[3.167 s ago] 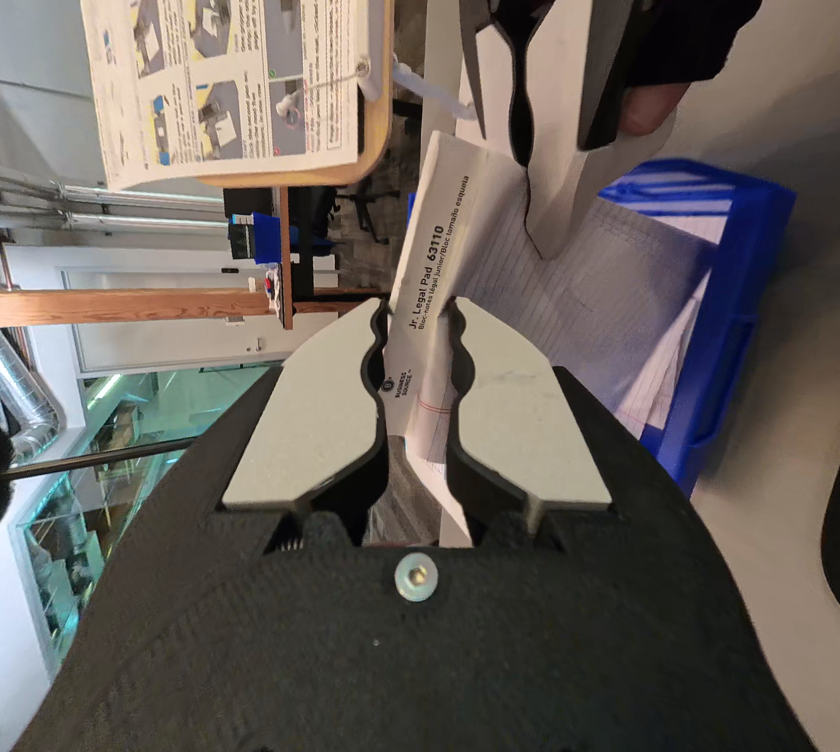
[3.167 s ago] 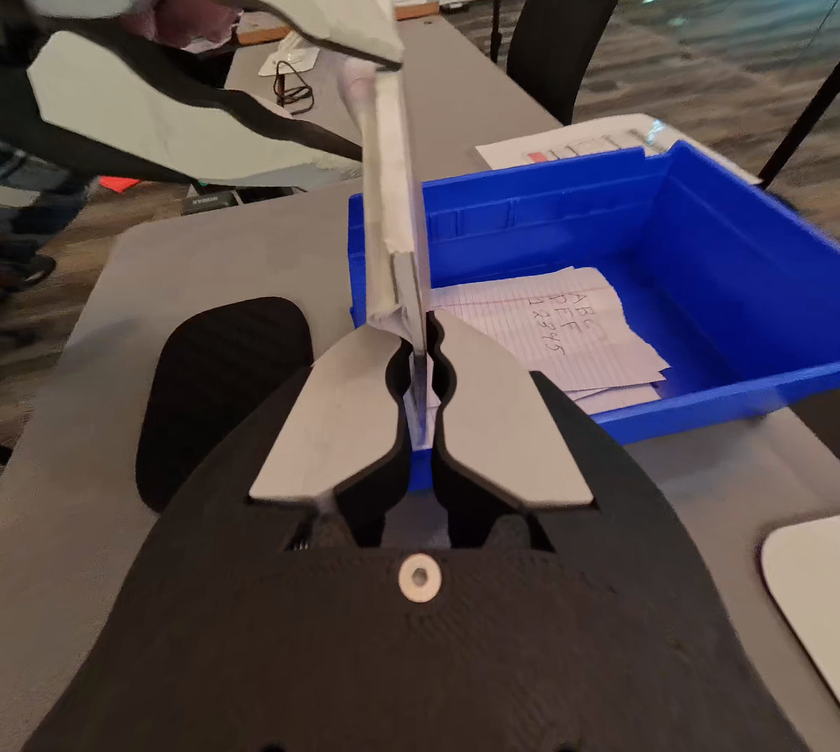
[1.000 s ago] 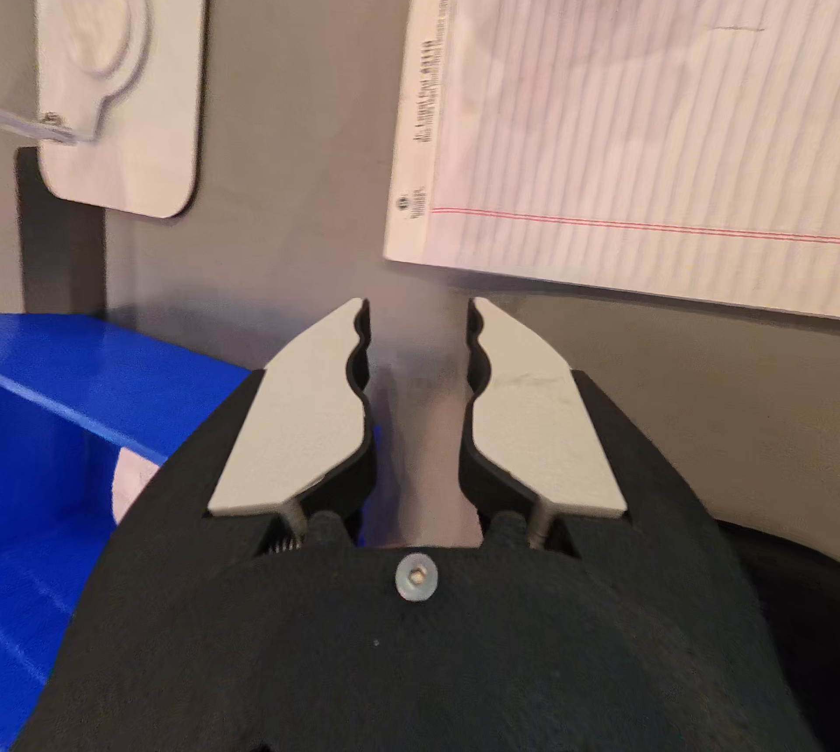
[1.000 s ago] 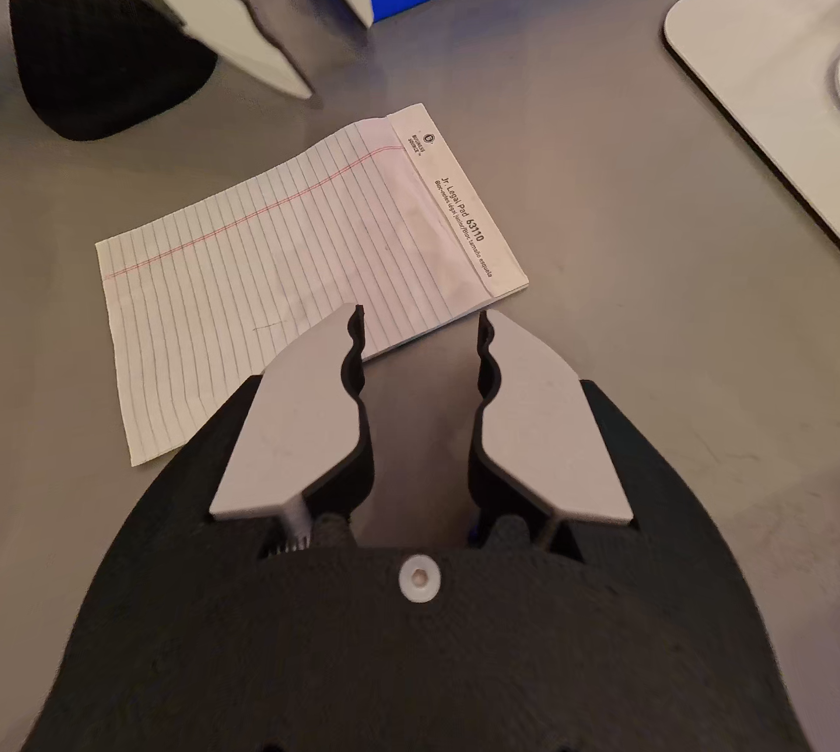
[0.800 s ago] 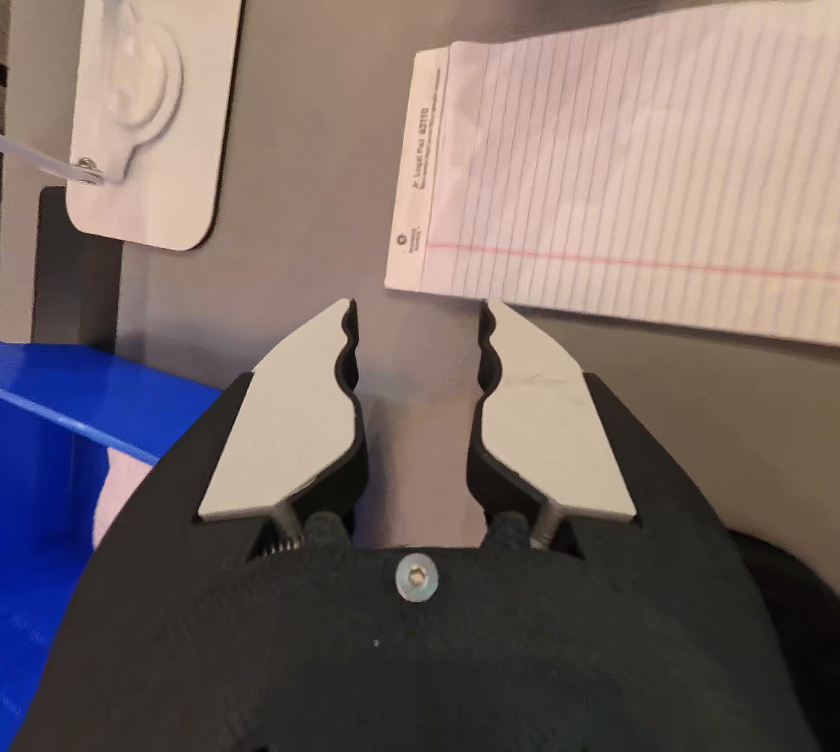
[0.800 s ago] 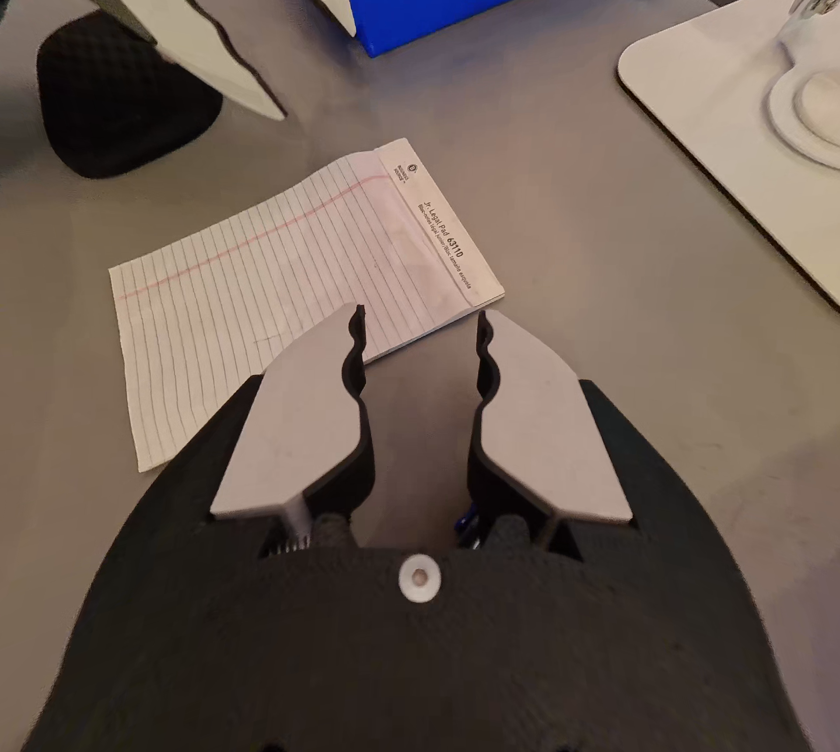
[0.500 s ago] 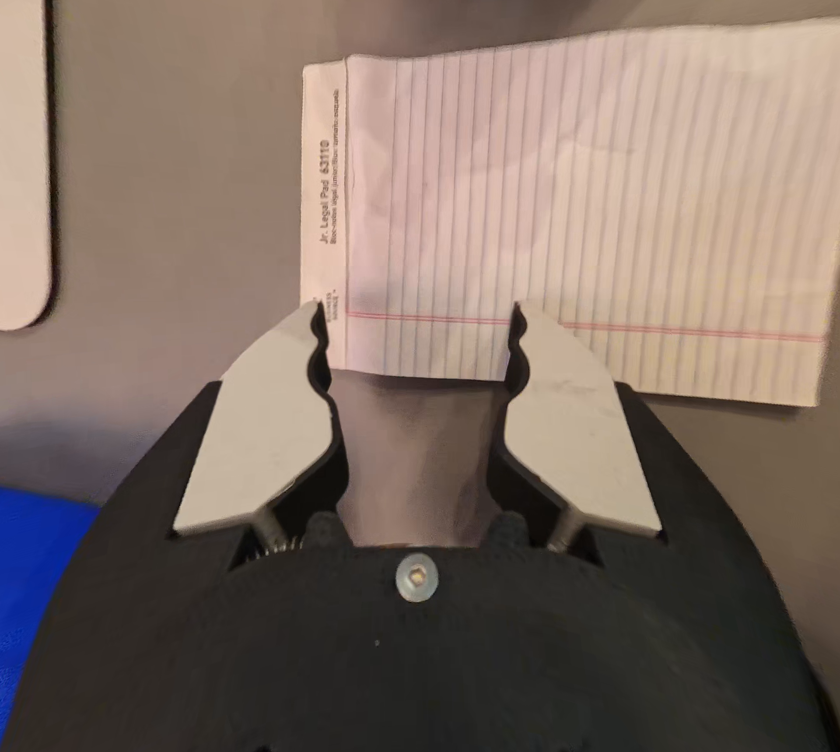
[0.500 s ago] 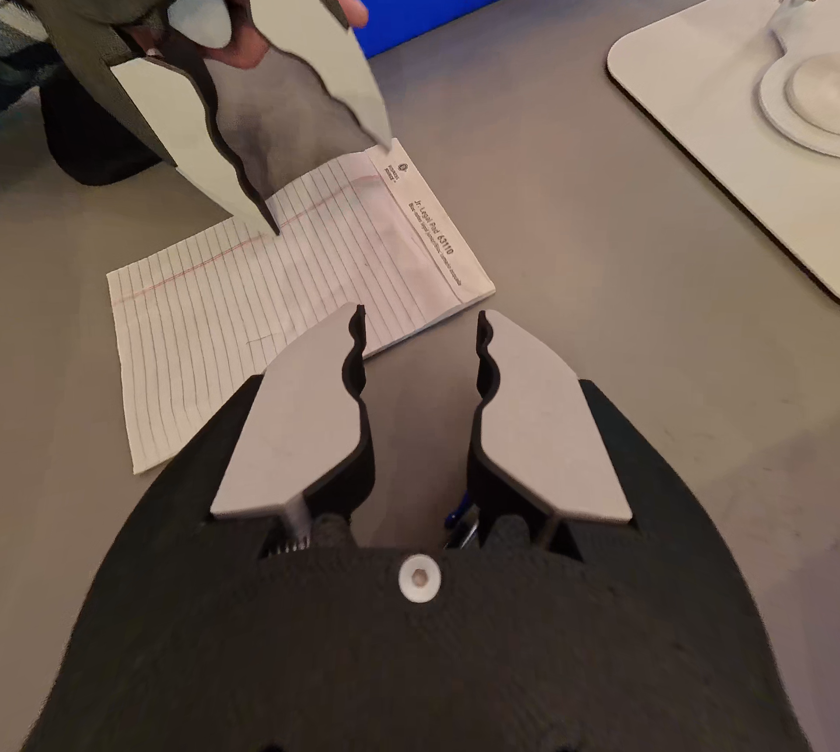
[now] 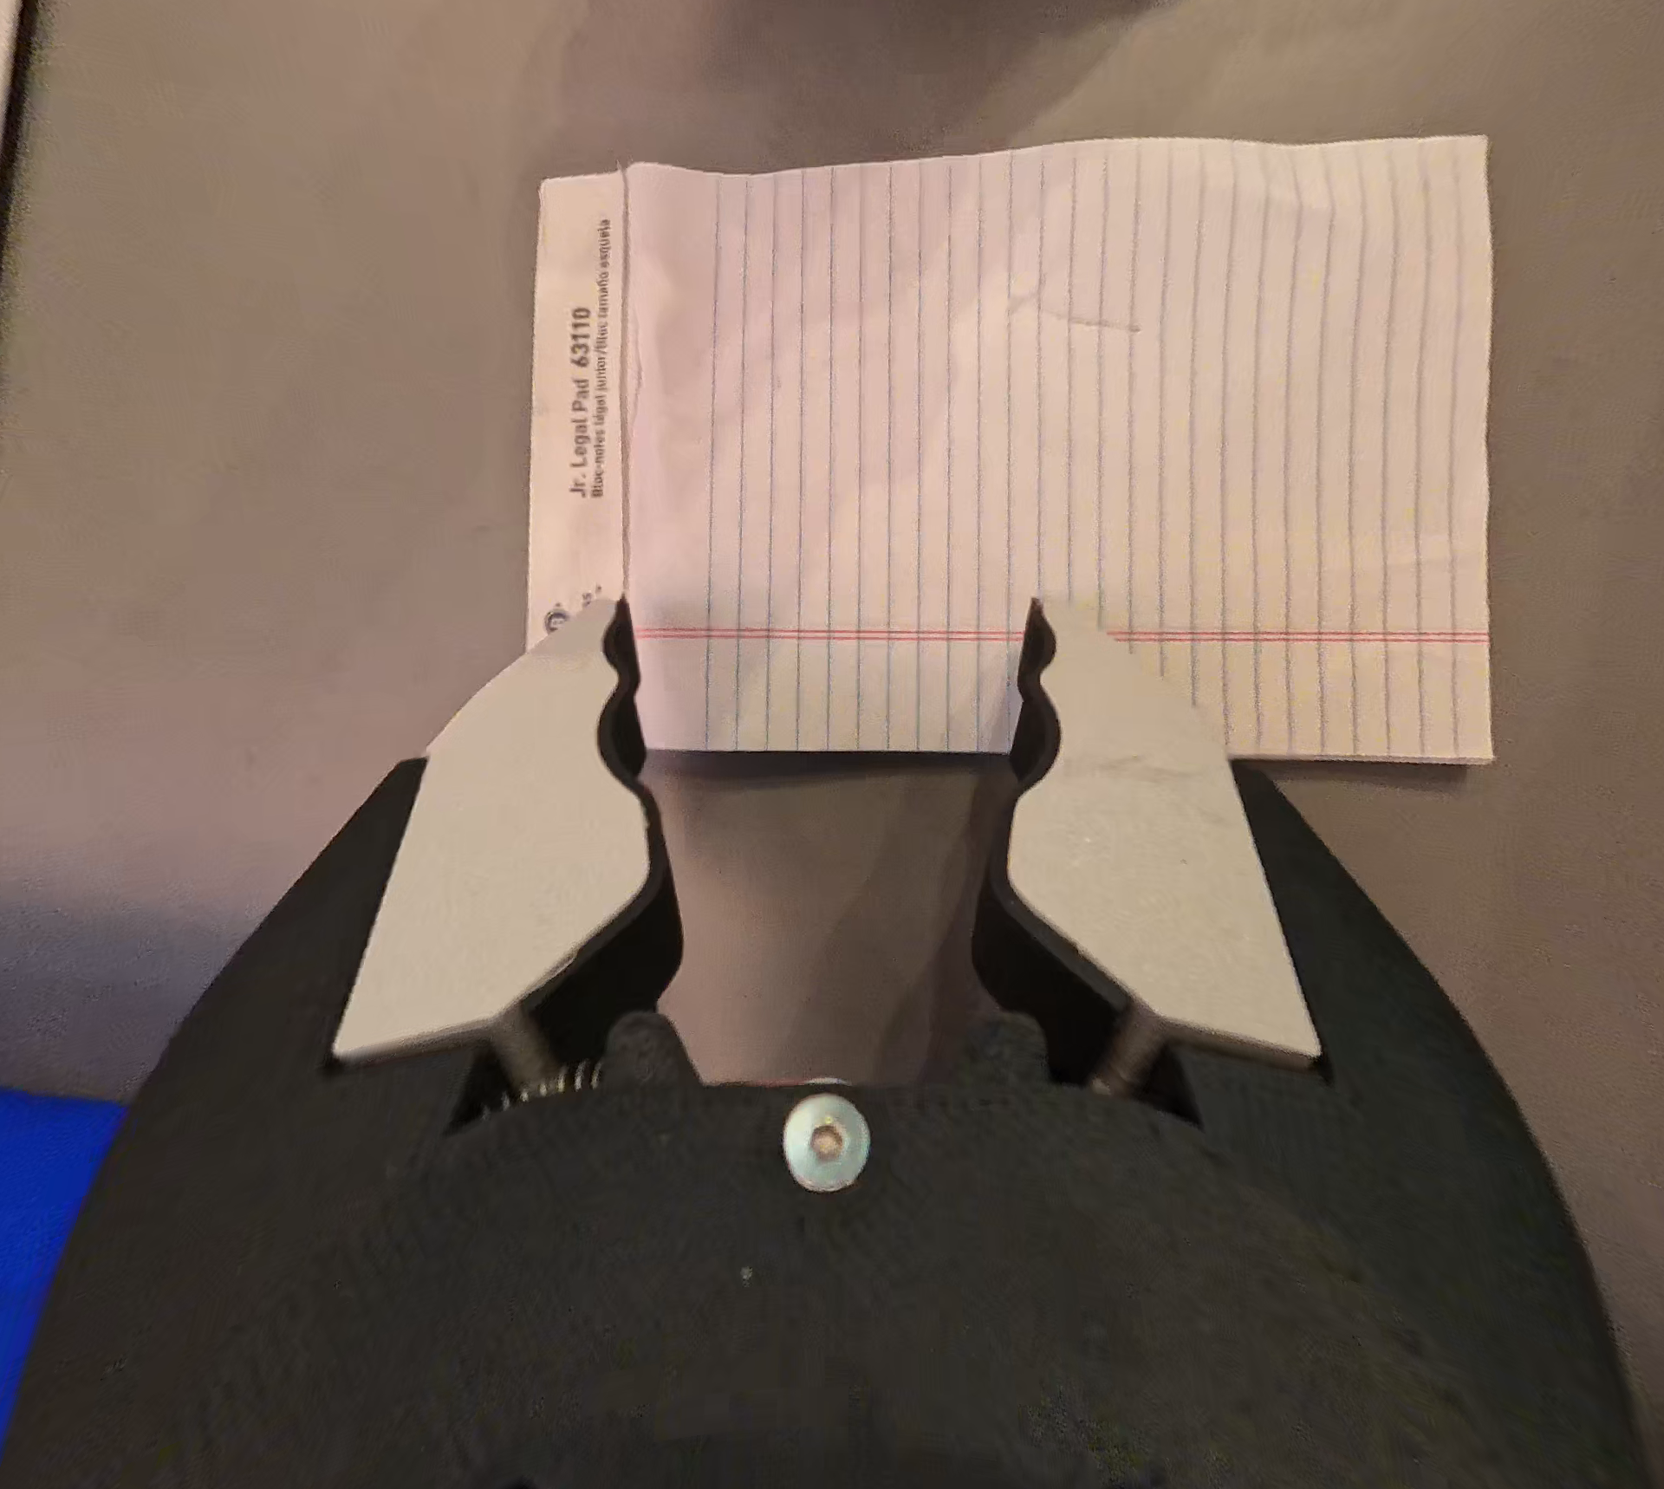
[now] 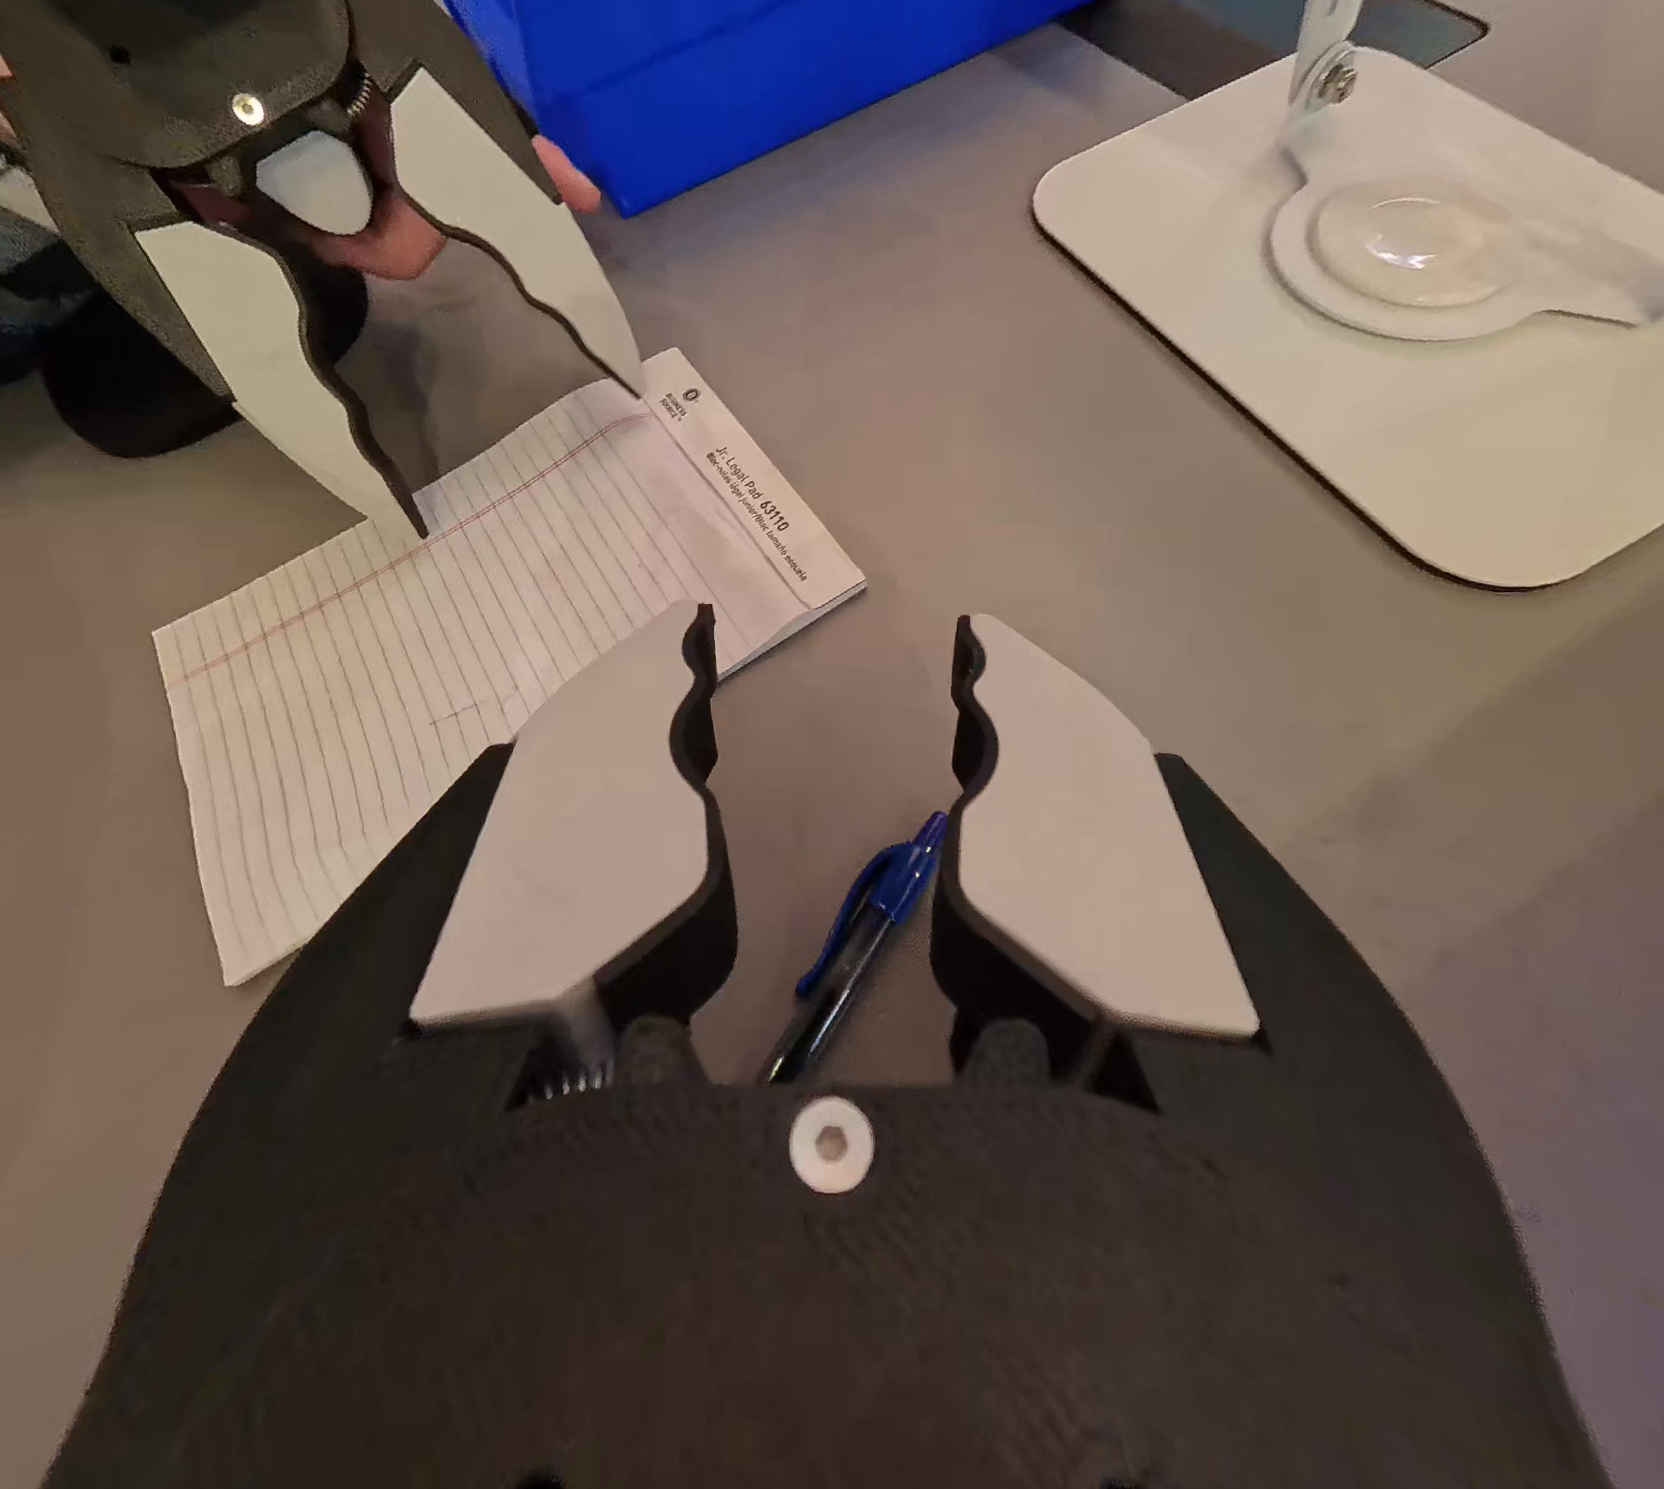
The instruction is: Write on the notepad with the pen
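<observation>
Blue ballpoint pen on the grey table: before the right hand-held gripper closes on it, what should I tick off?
1. Right hand-held gripper open: ok.
2. Blue ballpoint pen lying free between its fingers: ok.
3. Pen cap off: not ok, the cap looks on.
4. Left hand-held gripper open, tips at the white lined notepad: ok.
5. Tips pressing the notepad down: cannot tell.
6. Notepad page free for writing: ok, one faint mark only.
</observation>
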{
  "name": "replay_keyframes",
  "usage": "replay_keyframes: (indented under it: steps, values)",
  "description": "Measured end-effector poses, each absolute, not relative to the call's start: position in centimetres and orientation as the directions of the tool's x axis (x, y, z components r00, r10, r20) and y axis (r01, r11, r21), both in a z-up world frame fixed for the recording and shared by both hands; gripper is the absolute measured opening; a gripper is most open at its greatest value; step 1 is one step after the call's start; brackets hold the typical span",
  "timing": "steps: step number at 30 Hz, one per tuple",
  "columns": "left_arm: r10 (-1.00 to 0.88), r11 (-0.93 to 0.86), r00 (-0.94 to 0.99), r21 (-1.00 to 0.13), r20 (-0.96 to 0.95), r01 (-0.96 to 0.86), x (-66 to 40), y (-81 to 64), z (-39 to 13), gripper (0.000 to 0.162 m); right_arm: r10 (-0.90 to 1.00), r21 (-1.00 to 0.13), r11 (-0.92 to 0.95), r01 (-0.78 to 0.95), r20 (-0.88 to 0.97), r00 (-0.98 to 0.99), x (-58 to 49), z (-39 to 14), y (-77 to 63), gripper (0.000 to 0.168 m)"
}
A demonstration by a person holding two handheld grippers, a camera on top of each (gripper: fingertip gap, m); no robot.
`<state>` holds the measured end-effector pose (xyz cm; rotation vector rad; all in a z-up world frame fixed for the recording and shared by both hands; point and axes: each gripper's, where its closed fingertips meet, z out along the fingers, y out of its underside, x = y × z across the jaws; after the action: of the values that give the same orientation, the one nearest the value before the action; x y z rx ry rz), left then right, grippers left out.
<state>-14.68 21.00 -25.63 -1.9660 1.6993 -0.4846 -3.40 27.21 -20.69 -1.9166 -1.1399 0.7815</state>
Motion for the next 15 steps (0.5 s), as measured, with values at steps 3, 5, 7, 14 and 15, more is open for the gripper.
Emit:
replay_keyframes:
  steps: [3,5,7,14,15]
  values:
    - [-0.985,-0.115,0.165,-0.553,-0.042,-0.825,-14.69,21.03,-26.25,0.081,0.9,-0.833,-0.327,0.446,-0.131,0.416,-3.24,-20.96,27.26,0.049]
    - [-0.987,-0.118,0.159,-0.549,-0.027,-0.827,-14.65,20.89,-26.41,0.081,0.901,-0.827,-0.327,0.457,-0.128,0.415,-3.3,-21.24,27.22,0.049]
    - [-0.987,-0.123,0.16,-0.55,-0.018,-0.826,-14.63,20.77,-26.43,0.081,0.903,-0.826,-0.318,0.466,-0.113,0.416,-3.34,-21.31,27.22,0.049]
    - [-0.986,-0.097,0.156,-0.577,-0.054,-0.811,-14.65,21.16,-25.78,0.082,0.9,-0.829,-0.317,0.46,-0.109,0.423,-3.24,-21.23,27.43,0.051]
    - [-0.984,-0.101,0.165,-0.568,-0.062,-0.817,-14.91,21.38,-25.96,0.082,0.901,-0.827,-0.318,0.463,-0.11,0.42,-3.27,-21.3,27.4,0.051]
